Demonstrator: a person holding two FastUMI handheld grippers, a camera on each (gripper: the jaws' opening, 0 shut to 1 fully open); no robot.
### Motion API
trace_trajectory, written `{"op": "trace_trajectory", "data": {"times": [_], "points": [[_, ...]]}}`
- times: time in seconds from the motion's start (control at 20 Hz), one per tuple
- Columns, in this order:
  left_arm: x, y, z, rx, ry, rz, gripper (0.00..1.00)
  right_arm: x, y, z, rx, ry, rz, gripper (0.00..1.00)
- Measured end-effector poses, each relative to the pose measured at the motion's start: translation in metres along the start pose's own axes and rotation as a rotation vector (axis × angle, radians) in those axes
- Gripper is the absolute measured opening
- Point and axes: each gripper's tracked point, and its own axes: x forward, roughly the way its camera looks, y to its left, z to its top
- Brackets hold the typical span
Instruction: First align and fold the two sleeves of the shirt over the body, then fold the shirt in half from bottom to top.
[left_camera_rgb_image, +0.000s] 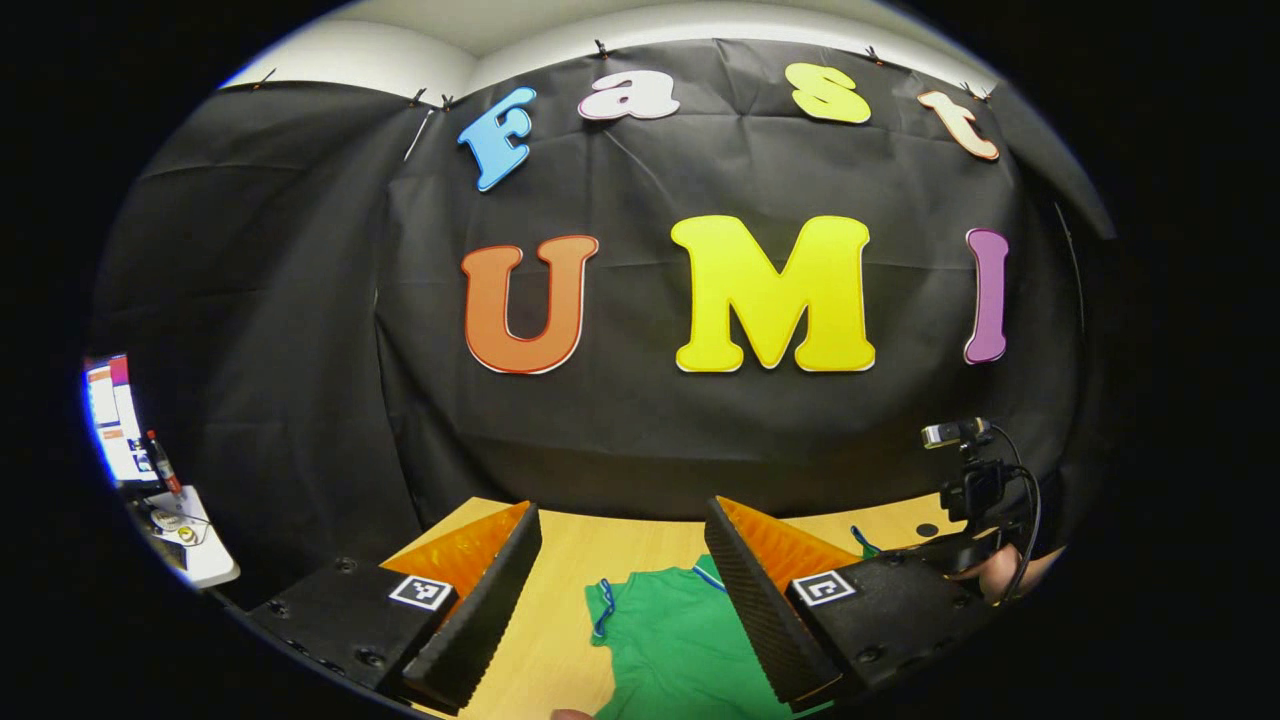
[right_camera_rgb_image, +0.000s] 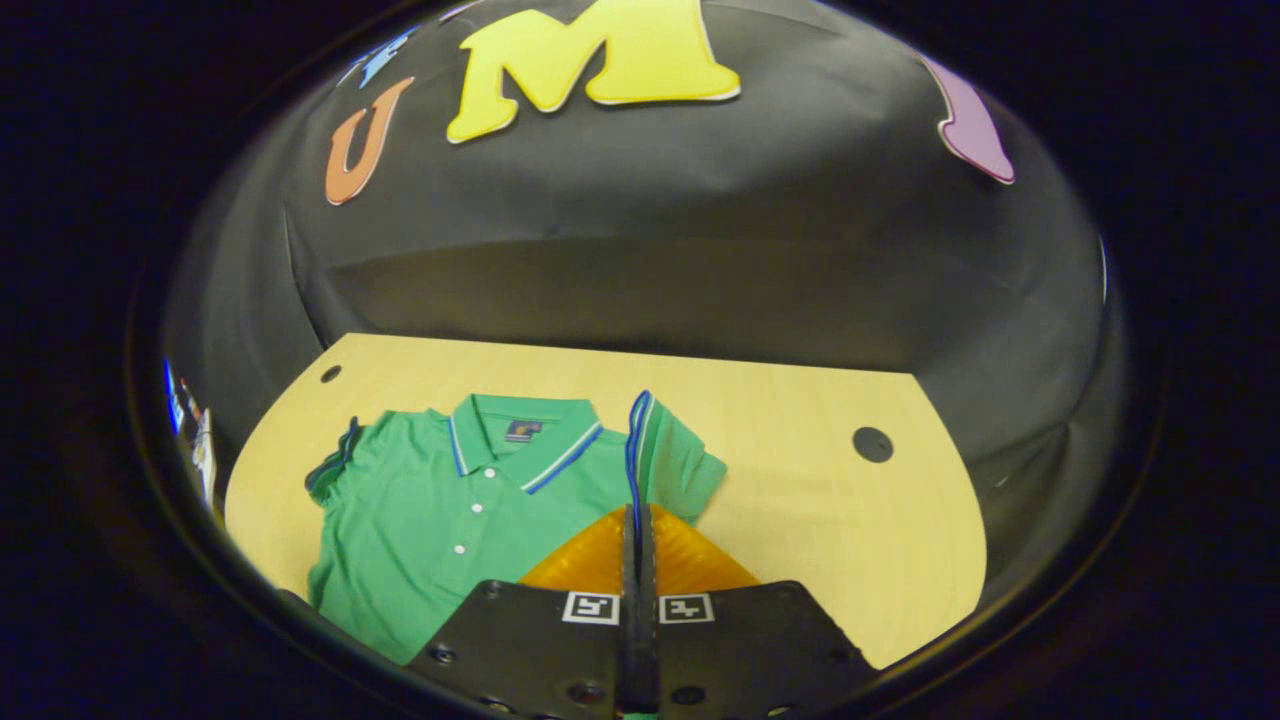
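Pressed together at the bottom of the right gripper view, the two fingers of the right tool (right_camera_rgb_image: 637, 525) pinch the blue-trimmed edge of a sleeve (right_camera_rgb_image: 660, 450) of the green shirt (right_camera_rgb_image: 440, 510), which stands up as a thin ridge just beyond the fingertips. That shirt lies flat on the pale wooden bench (right_camera_rgb_image: 800, 470), collar (right_camera_rgb_image: 520, 435) toward the black cloth wall, buttons running down its front, its other sleeve (right_camera_rgb_image: 335, 465) on the side away from the pinched one. A dark round hole (right_camera_rgb_image: 872, 444) sits in the bench well apart from the shirt, on the pinched sleeve's side, and a smaller one (right_camera_rgb_image: 330, 373) lies beyond the other sleeve.

Seen in the left gripper view, the left tool (left_camera_rgb_image: 620, 570) has its fingers spread wide with nothing between them, held above the bench (left_camera_rgb_image: 560, 600); part of the shirt (left_camera_rgb_image: 670, 640) shows below the gap. Beyond the shirt, a small camera (left_camera_rgb_image: 955, 432) with cables rides on a dark device, with part of a hand (left_camera_rgb_image: 1005, 570) beside it. A lit screen (left_camera_rgb_image: 110, 415) stands far off from the shirt.
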Motion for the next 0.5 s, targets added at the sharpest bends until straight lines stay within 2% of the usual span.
{"op": "trace_trajectory", "data": {"times": [0.2, 0.5], "points": [[-0.014, 0.027, -0.009, -0.023, 0.023, 0.044, 1.00, 0.014, 0.043, -0.003, -0.023, 0.022, 0.004, 0.00], [-0.017, 0.043, -0.013, -0.030, 0.037, 0.048, 1.00, 0.016, 0.082, 0.004, 0.016, 0.007, 0.020, 0.00]]}}
